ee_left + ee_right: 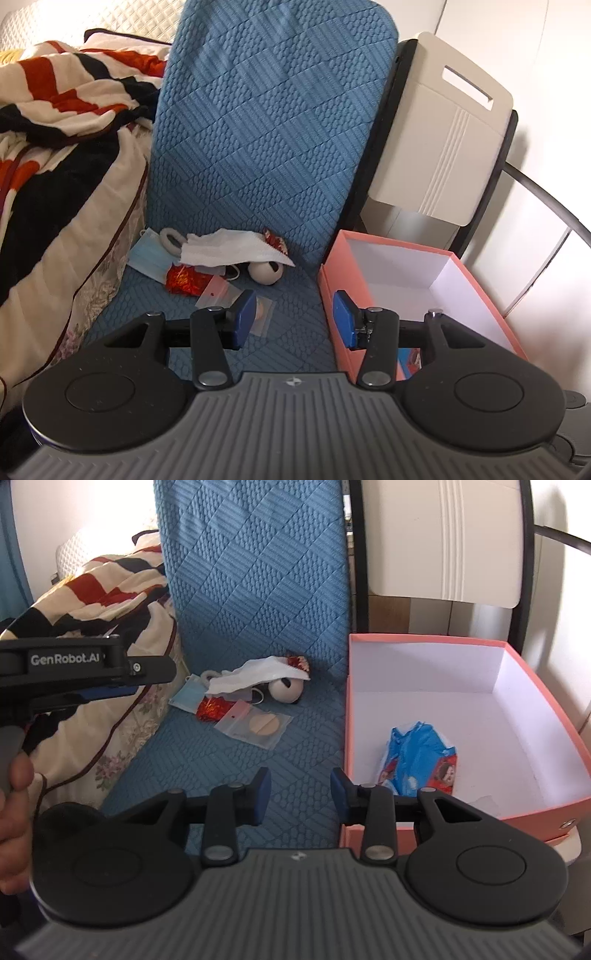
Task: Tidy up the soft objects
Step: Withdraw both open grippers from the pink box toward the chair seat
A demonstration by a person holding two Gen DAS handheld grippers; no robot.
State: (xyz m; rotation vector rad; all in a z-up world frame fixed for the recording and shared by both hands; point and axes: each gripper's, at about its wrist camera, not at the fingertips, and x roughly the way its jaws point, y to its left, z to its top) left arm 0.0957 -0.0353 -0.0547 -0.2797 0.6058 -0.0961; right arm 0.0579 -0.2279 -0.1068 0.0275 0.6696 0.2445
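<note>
A pile of soft things lies on the blue quilted mat (266, 147): a white cloth (229, 249), a blue face mask (149, 258), a red shiny wrapper (183, 282), a white panda ball (265, 273) and a clear bag with a powder puff (258, 723). A pink box (461, 716) stands to the right, with a blue packet (419, 760) inside. My left gripper (293, 319) is open and empty above the mat, near the puff bag. My right gripper (299, 794) is open and empty at the box's left wall.
A striped blanket (62, 122) is heaped to the left of the mat. A cream board with a handle slot (443, 133) leans behind the box. The left gripper's body (74, 664) crosses the right wrist view at the left.
</note>
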